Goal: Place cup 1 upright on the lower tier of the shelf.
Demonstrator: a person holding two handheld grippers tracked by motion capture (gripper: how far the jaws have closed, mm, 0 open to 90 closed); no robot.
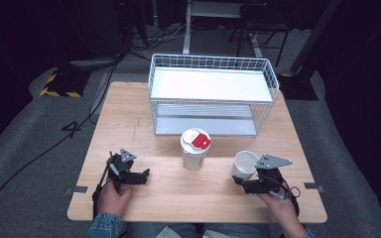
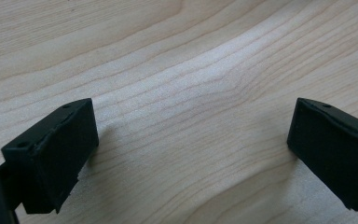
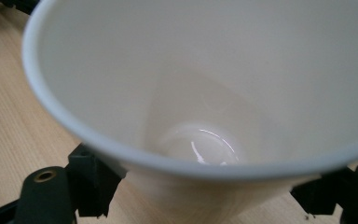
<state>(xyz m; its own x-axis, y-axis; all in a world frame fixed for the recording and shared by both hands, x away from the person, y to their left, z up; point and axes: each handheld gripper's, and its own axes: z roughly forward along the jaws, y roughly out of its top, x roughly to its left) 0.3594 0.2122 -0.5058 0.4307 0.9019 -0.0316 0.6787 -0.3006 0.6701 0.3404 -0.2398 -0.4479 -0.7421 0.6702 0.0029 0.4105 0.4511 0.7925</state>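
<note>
From above, a light wooden table [image 1: 144,124] stands on grey floor, with a white wire rack [image 1: 213,94] of two shelves at its far side. In front of the rack, near the middle of the table, stands a paper cup with a white lid [image 1: 195,148] and a red patch on top. To its right, well apart from it, the right gripper [image 1: 240,180] holds an open white paper cup [image 1: 243,165], tilted so its mouth faces up and towards the camera. The person's hand grips the tool from the near edge, a denim cuff showing at the bottom. On the other side the left gripper [image 1: 146,173] sits low over bare wood, pointing towards the middle of the table, with nothing near its tips.

Looking along the left gripper [image 2: 191,140], its two black jaws stand wide apart, one at each lower corner, with plain wood grain between them. They hold nothing.

Looking along the right gripper [image 3: 200,186], the open cup [image 3: 205,84] looms right up close, its rolled rim sweeping across and its glossy bottom visible inside. The black jaws press on the cup's lower wall from either side, so the claw is clamped on the cup. Table wood shows at the left behind it.
</note>
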